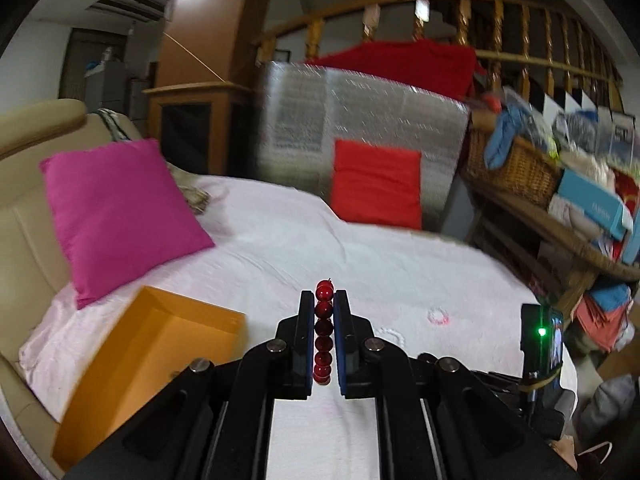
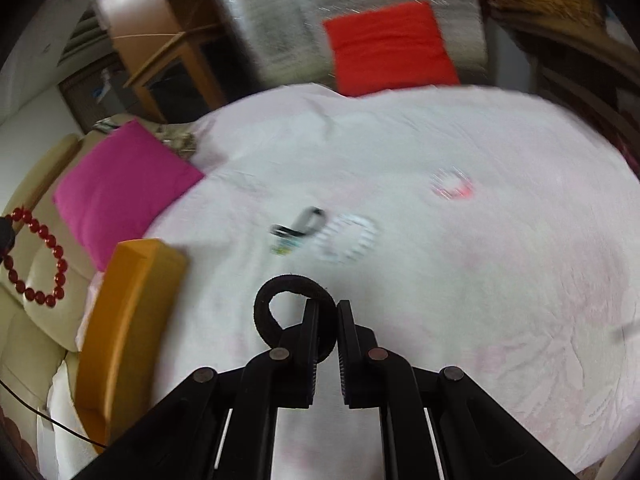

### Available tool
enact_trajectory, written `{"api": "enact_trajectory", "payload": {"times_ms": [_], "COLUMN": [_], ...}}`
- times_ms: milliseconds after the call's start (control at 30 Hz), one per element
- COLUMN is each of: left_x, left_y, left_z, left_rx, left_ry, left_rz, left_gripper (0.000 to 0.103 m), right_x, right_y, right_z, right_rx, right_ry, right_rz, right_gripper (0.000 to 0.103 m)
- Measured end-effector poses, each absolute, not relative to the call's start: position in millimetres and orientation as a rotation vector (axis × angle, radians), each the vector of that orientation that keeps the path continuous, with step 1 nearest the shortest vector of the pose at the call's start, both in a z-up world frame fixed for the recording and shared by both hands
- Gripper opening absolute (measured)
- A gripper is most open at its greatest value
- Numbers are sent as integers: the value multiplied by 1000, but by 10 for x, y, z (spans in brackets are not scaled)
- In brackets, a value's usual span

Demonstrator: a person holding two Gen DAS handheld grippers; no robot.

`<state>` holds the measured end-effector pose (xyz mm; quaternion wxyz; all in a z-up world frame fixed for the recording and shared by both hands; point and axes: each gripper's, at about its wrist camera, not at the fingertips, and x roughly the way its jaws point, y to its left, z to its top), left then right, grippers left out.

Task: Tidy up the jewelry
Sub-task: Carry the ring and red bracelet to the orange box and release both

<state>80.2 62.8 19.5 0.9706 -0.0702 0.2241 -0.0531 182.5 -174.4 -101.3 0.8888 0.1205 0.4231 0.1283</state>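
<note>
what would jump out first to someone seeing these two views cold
Probably the red bead bracelet pinched edge-on in the left gripper, above the white bed cover; beside it at lower left sits the open orange box. Next, the black ring-shaped band clamped in the right gripper, and the magenta cushion against the cream sofa on the left.

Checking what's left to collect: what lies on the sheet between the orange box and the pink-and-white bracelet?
In the right wrist view, a dark clip-like piece and a white bracelet; blur hides detail.
</note>
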Motion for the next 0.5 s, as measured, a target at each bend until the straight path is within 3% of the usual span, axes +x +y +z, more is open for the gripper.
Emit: {"api": "enact_trajectory", "payload": {"times_ms": [233,500], "left_x": [466,368], "left_y": [1340,1953], "left_z": [278,136], "left_rx": [-178,-204], "left_ry": [410,438], "left_rz": [11,144], "left_gripper": [9,9], "right_x": [1755,1779], "right_y": [-766,171], "right_z": [-577,-462], "right_rx": [164,90], "right_ry": [834,862], "right_rz": [467,646], "right_gripper": [10,10]}}
